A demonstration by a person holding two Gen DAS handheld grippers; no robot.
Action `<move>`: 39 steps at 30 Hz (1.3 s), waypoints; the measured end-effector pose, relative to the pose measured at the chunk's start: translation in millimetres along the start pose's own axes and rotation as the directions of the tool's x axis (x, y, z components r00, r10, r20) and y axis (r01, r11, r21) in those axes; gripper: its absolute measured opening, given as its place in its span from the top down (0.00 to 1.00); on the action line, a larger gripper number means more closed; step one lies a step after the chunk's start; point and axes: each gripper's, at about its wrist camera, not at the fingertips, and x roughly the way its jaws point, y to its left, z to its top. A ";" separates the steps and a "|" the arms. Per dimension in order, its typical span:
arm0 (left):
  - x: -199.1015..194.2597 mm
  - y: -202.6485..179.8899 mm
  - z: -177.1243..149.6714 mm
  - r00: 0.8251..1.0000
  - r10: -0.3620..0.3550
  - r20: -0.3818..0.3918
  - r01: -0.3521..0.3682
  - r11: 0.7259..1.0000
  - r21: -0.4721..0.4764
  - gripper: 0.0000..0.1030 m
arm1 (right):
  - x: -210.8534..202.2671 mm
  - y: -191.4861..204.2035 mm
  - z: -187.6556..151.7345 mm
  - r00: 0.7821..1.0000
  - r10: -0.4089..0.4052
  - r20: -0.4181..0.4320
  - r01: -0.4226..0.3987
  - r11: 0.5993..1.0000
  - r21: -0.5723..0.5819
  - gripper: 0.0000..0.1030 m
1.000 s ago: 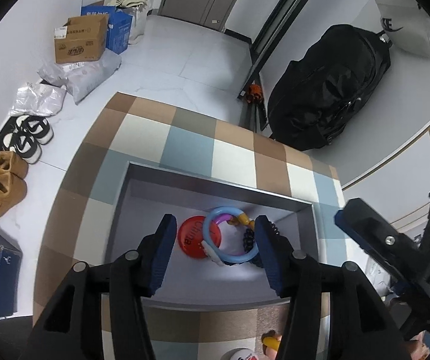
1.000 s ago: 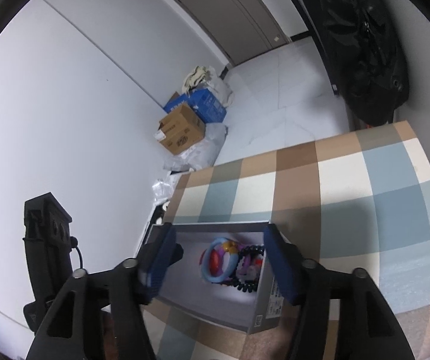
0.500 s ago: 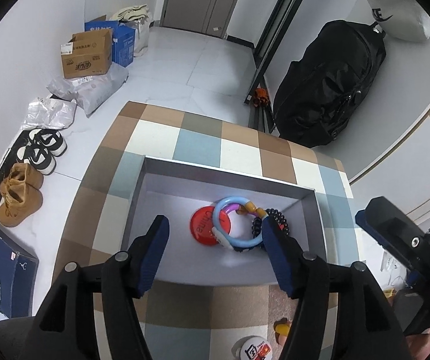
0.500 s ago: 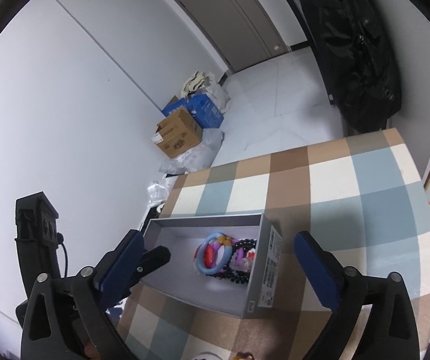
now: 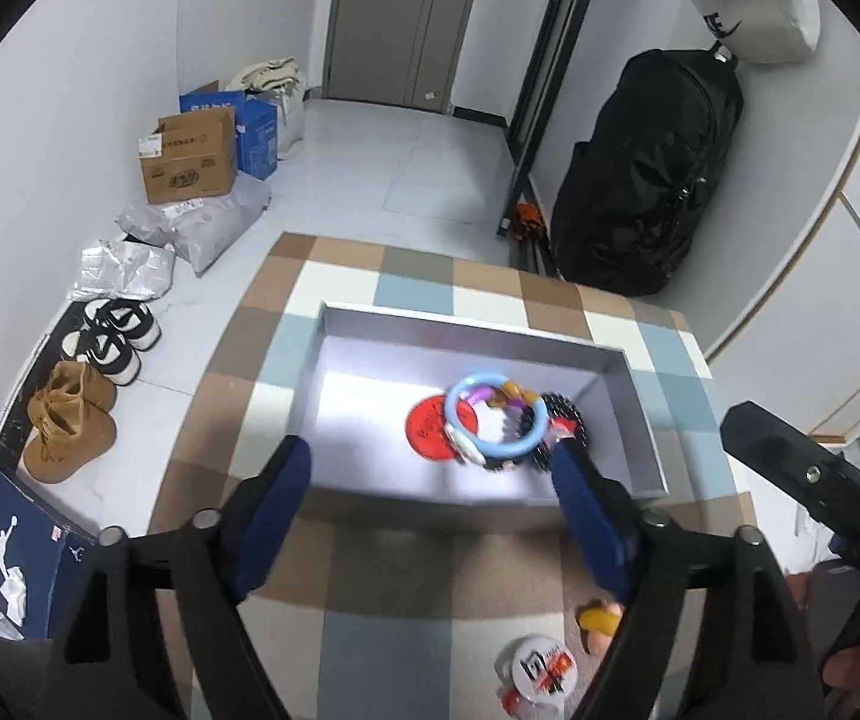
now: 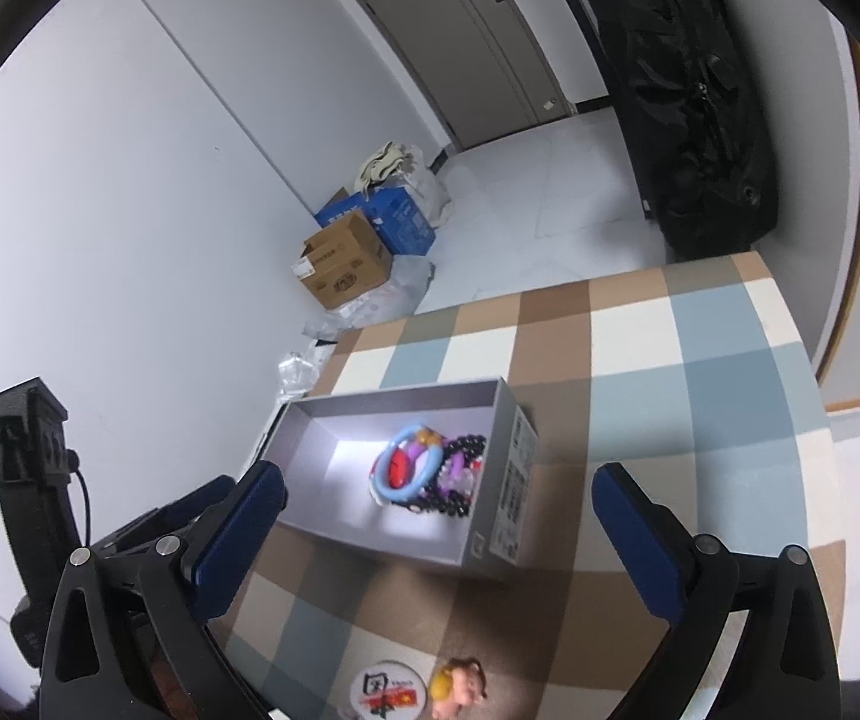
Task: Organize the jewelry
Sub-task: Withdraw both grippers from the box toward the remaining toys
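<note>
A grey open box (image 5: 333,360) (image 6: 508,480) sits on the checked table. Inside lie a light blue ring bracelet (image 5: 493,420) (image 6: 411,468), a red disc (image 5: 430,429) and a black bead bracelet (image 5: 562,420) (image 6: 460,501). My left gripper (image 5: 430,510) is open and empty, above the box's near wall. My right gripper (image 6: 436,540) is open wide and empty, above the box's near right corner. A white round badge (image 5: 535,669) (image 6: 387,690) and a small yellow figure (image 5: 598,621) (image 6: 457,687) lie on the table in front of the box.
The checked tabletop (image 6: 670,372) stretches right of and beyond the box. On the floor to the left are shoes (image 5: 93,384), cardboard boxes (image 5: 189,162) and plastic bags. A black bag (image 5: 646,180) leans at the back right.
Both grippers have pulled back and up from the box. The right gripper has opened wider. The left gripper has opened too. The jewelry lies where it was.
</note>
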 end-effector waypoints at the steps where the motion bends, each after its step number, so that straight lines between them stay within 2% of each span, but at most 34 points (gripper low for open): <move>1: -0.3 -0.3 -2.1 1.000 -0.007 -0.008 0.007 1.000 0.002 0.22 | -1.6 -0.2 -2.0 1.000 -0.003 -0.001 0.003 1.000 -0.002 0.00; 6: -4.4 -0.6 -13.1 0.999 -0.023 -0.032 0.023 1.000 0.006 0.22 | -8.8 0.9 -10.9 1.000 -0.020 -0.010 0.020 1.000 -0.016 0.00; 14: -18.5 -4.8 -31.2 0.999 -0.044 -0.026 0.044 0.999 -0.001 0.22 | -16.1 4.7 -25.6 0.998 -0.039 -0.045 0.037 0.998 -0.046 0.00; 20: -22.5 -14.0 -44.7 0.994 -0.092 -0.059 0.093 0.996 0.002 0.22 | -20.5 -0.3 -40.7 0.996 -0.055 -0.074 0.050 0.997 -0.064 0.00; 24: -24.4 -17.8 -51.8 0.989 -0.128 -0.080 0.129 0.992 0.002 0.22 | -22.2 -7.5 -50.6 0.993 -0.050 -0.109 0.047 0.999 -0.027 0.00; 29: -26.1 -21.4 -63.3 0.982 -0.161 -0.101 0.162 0.987 0.005 0.22 | -29.3 -7.5 -60.7 0.993 -0.062 -0.105 0.058 0.997 -0.049 0.00; 33: -21.9 -28.9 -71.8 0.984 -0.119 -0.134 0.130 0.988 0.077 0.22 | -32.1 -12.8 -63.6 0.992 -0.066 -0.103 0.063 0.998 -0.027 0.00; 39: -15.5 -29.8 -78.4 0.979 -0.107 -0.171 0.124 0.988 0.094 0.24 | -32.5 -22.6 -65.8 0.992 -0.081 -0.101 0.080 0.997 -0.014 0.00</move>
